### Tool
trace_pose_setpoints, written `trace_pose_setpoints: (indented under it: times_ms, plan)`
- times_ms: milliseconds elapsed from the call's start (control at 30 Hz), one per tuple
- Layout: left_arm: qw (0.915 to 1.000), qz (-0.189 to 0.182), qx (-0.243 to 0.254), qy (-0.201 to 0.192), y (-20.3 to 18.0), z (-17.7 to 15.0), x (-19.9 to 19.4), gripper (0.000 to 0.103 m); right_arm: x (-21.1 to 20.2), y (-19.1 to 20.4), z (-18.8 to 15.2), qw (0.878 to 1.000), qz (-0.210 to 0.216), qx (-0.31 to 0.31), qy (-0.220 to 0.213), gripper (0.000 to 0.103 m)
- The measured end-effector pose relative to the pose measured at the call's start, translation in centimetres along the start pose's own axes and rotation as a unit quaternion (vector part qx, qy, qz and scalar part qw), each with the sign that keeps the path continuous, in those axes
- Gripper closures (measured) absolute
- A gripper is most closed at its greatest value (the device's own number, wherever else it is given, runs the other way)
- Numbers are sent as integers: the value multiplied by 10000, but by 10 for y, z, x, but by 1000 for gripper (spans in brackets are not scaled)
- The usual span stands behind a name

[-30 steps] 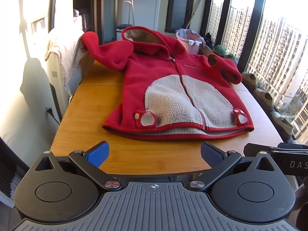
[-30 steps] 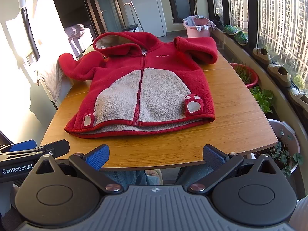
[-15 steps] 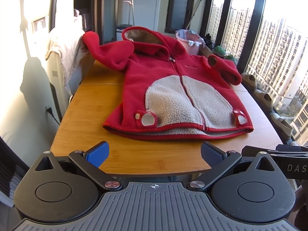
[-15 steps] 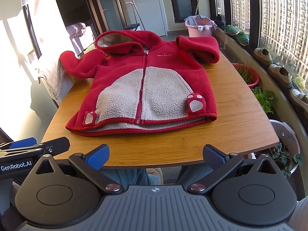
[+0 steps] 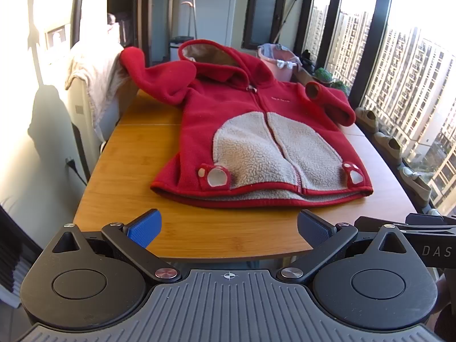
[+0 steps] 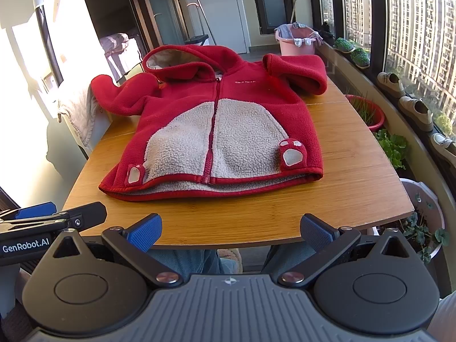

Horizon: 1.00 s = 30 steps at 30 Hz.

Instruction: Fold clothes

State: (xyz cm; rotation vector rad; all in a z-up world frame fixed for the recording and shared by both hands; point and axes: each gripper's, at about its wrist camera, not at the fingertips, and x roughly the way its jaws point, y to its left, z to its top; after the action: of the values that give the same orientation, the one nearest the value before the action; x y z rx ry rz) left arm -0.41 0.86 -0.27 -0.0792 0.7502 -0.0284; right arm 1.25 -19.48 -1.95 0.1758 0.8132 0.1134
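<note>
Left wrist view has the left gripper (image 5: 229, 229) spread wide and empty at the near edge of the bench (image 5: 119, 188); the right gripper (image 6: 230, 232) is equally wide and empty. Ahead of both, well short of contact, the red jacket (image 6: 216, 119) lies zipped and face up. Its sleeves are bunched at the far corners, so a fold begun at the hem could trap them crooked.
</note>
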Motion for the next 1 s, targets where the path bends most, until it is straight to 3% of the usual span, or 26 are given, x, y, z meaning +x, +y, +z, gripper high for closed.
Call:
trace_pose_setpoints:
  times_ms: [1000]
  plan:
    - [10000, 14, -15, 35, 1, -5, 0, 0, 1, -2, 0, 10000, -17, 30, -21, 0]
